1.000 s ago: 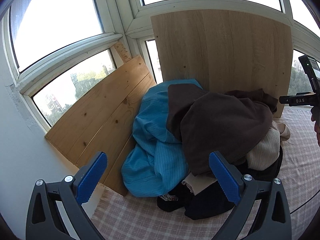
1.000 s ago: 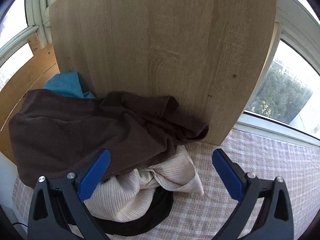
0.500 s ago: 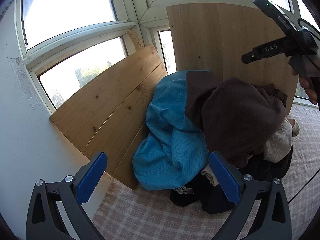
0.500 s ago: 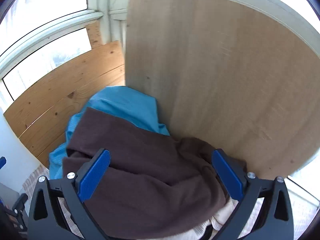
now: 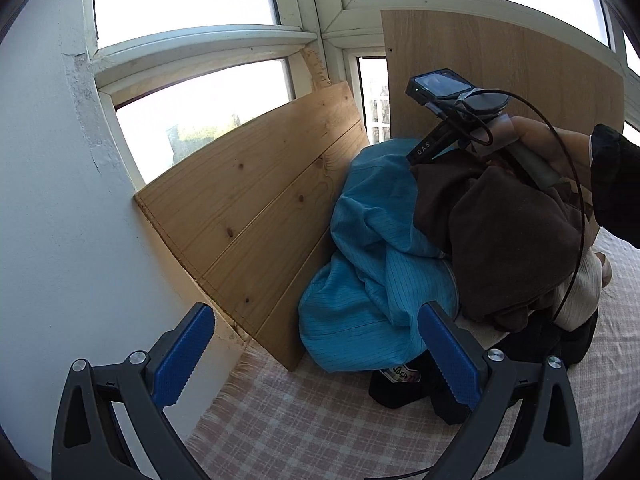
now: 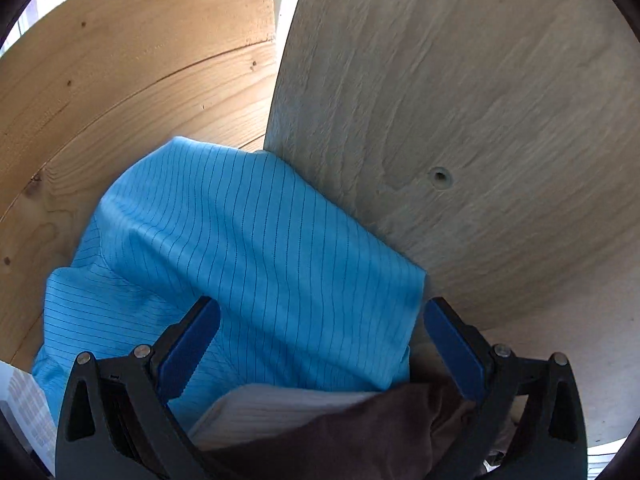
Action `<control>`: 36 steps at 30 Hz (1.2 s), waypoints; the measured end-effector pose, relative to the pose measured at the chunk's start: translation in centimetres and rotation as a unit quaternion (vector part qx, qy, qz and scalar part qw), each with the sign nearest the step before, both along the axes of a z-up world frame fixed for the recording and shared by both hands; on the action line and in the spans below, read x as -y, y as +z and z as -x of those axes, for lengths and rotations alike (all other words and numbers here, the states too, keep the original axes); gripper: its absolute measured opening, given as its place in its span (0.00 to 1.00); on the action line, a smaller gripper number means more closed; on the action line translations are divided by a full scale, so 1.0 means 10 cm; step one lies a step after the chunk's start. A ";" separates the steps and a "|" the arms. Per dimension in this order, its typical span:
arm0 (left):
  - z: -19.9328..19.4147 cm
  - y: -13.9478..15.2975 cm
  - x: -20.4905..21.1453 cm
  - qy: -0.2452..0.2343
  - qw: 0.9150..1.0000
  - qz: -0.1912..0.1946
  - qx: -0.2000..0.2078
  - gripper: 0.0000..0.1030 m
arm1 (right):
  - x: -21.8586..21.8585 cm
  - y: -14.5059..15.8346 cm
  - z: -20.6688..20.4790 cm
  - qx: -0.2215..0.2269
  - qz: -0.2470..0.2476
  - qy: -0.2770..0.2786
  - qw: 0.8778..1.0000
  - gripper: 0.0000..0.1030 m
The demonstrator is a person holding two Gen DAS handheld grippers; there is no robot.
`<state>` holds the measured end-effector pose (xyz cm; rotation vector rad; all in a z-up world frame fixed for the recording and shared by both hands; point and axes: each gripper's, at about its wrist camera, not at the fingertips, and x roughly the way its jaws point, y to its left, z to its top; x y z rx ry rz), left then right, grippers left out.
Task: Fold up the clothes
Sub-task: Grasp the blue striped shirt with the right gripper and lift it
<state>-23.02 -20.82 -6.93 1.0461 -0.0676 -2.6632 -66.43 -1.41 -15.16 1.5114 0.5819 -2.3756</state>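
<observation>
- Blue garment (image 5: 372, 280) heaped against the pine board (image 5: 256, 200), brown garment (image 5: 508, 240) beside it.
- Right gripper (image 6: 320, 344) above the blue garment, jaws released.
- Left gripper (image 5: 316, 360) short of it, jaws released, empty.

Daylight blows out the windows (image 5: 188, 4); fisheye bends edges, and the right-wrist view is slightly blurred.

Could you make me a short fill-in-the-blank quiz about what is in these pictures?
1. The striped garment on the pile is ___ in colour.
2. The right tool hangs over the pile with its jaws ___.
3. The garment draped over the striped one is dark ___.
4. The boards leaning behind the pile are made of ___.

Missing words: blue; open; brown; wood
</observation>
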 end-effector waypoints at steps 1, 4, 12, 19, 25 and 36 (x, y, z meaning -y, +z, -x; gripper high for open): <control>0.02 -0.03 -0.01 -0.001 1.000 -0.002 0.004 0.99 | 0.02 -0.05 0.01 0.005 0.004 0.004 1.000 1.00; 0.07 -0.08 -0.07 -0.008 1.000 0.005 0.013 0.99 | 0.08 -0.19 0.01 0.014 0.011 0.021 1.000 0.62; 0.07 -0.08 -0.22 -0.016 0.999 0.029 0.015 0.99 | -0.05 0.31 -0.25 -0.026 0.104 0.043 0.993 0.02; 0.01 0.01 -0.28 -0.022 0.999 0.026 0.007 0.99 | -0.48 1.26 -0.62 -0.078 0.175 0.043 0.980 0.01; -0.12 0.17 -0.28 -0.015 0.999 0.036 -0.006 0.99 | -0.45 2.27 -1.05 -0.134 0.188 0.066 0.971 0.01; -0.50 0.68 -0.34 -0.019 0.997 0.064 -0.049 0.99 | -0.49 4.58 -2.01 -0.295 0.174 0.085 0.936 0.01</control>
